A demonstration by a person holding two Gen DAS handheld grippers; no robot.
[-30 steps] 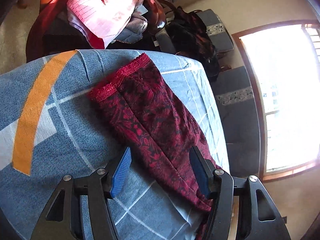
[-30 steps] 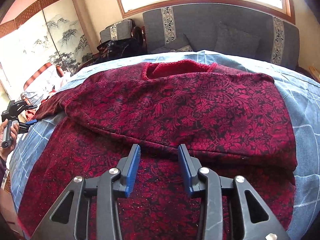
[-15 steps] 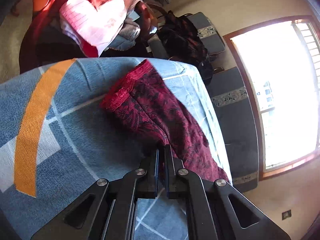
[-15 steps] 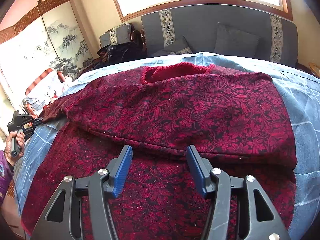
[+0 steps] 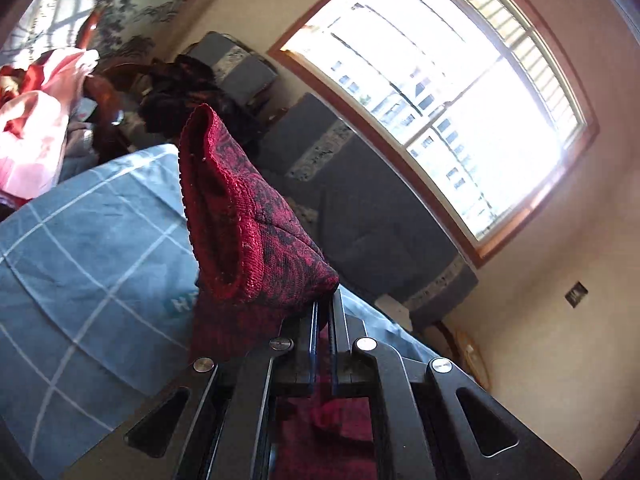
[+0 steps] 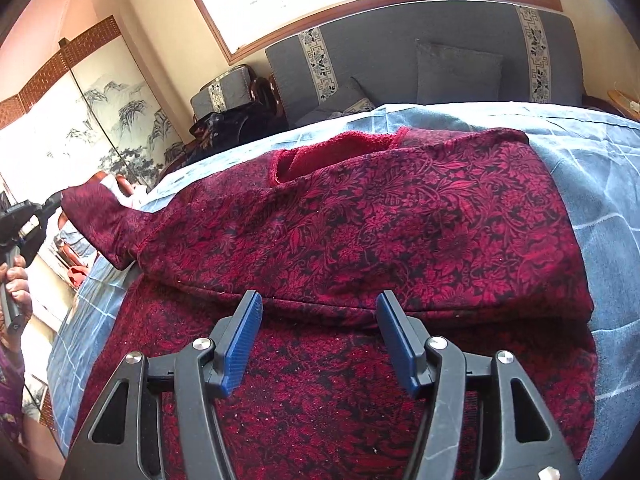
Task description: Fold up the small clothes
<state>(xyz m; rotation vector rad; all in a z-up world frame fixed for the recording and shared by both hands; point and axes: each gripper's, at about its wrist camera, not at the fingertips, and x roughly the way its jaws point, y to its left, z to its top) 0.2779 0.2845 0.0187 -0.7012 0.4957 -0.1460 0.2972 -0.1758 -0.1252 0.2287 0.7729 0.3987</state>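
Sleeve now lifted off blue checked bedspread — grey sofa, window.

sweater on bedsheet, sofa behind

Black claw frames w/ silver screws, blue ribbed pads, purple sleeve

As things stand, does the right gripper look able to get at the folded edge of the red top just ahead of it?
Probably yes. The right gripper is open above the red top, its fold edge just beyond the fingertips, nothing between. The left gripper holds the sleeve far aside.
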